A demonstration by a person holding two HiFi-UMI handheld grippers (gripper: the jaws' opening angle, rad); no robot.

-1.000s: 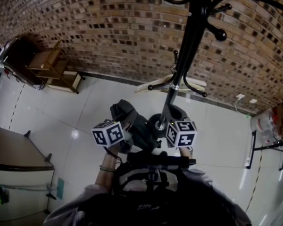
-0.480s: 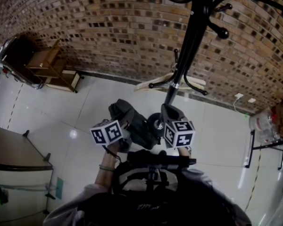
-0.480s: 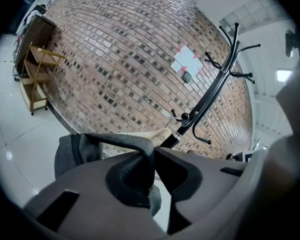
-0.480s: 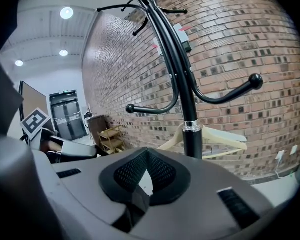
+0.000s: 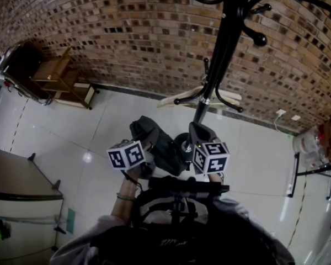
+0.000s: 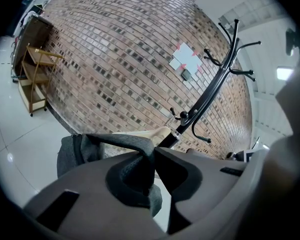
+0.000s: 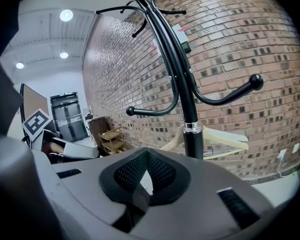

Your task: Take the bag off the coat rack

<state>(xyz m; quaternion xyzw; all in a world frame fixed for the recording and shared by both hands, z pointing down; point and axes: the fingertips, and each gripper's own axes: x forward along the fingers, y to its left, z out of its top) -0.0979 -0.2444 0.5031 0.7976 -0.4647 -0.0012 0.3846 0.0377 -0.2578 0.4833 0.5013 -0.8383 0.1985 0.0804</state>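
While you stood close to the rack (image 5: 223, 43), your left claw (image 6: 151, 153) was clamped on a fold of the grey bag (image 6: 72, 154), with the fabric pinched between its narrow jaws. The bag hung from that claw low in front of you, just beside the rack's black pole and well below its upper hooks; whether it touched the pole I cannot tell. Your right claw (image 7: 146, 156) was closed on nothing, its tips together, and pointed toward the pole. A pale wooden hanger (image 7: 225, 136) sat on the rack by its lower hooks. Behind it stood a brick wall (image 5: 99, 26), and beneath lay a white tiled floor (image 5: 71, 131).
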